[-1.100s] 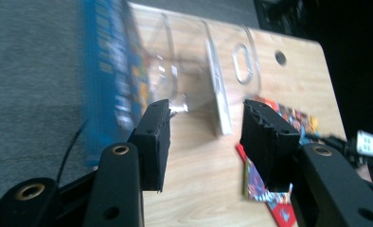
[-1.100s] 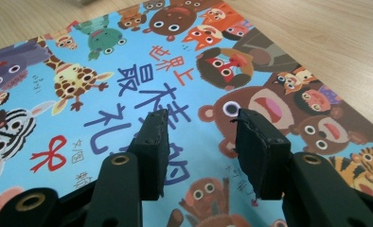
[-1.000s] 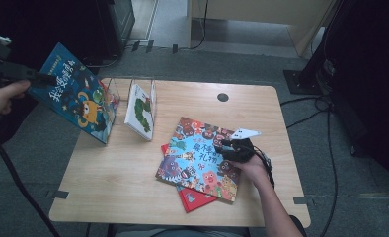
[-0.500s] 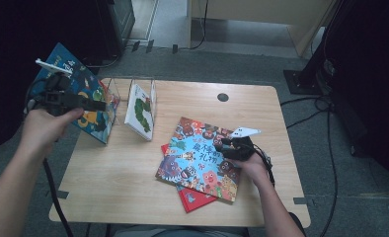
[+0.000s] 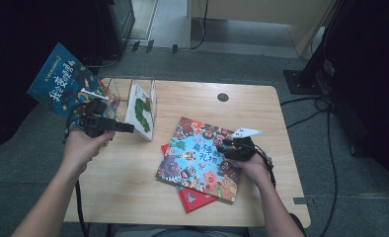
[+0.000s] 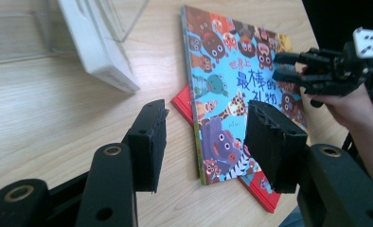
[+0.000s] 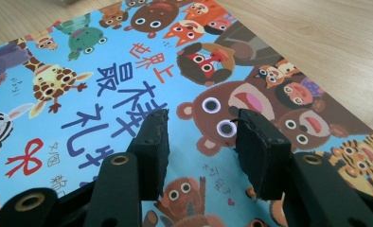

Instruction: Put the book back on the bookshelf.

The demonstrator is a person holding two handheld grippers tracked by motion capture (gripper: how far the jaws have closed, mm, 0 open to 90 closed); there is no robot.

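A colourful animal picture book [image 5: 198, 153] lies flat on the wooden table, on top of a red book [image 5: 195, 199]. My right gripper [image 5: 223, 147] hovers low over the picture book's right part, open, with the cover [image 7: 128, 71] showing between its jaws [image 7: 201, 127]. My left gripper [image 5: 128, 128] is held over the table's left side, open and empty [image 6: 206, 127], pointing across at the picture book [image 6: 227, 94] and the right gripper [image 6: 288, 66]. A white book [image 5: 140, 106] stands in a clear rack [image 5: 114, 88]. A dark blue book [image 5: 64, 81] leans at the rack's left.
Bare wood [image 5: 123, 182] stretches in front of the left hand. A round cable hole [image 5: 222, 97] sits near the table's far edge. Cables [image 5: 326, 148] trail on the floor to the right, beside a dark stand base [image 5: 301, 79].
My left hand has come in from the far left, away from the dark blue book, to the table's left side. The right gripper has stayed put over the picture book.
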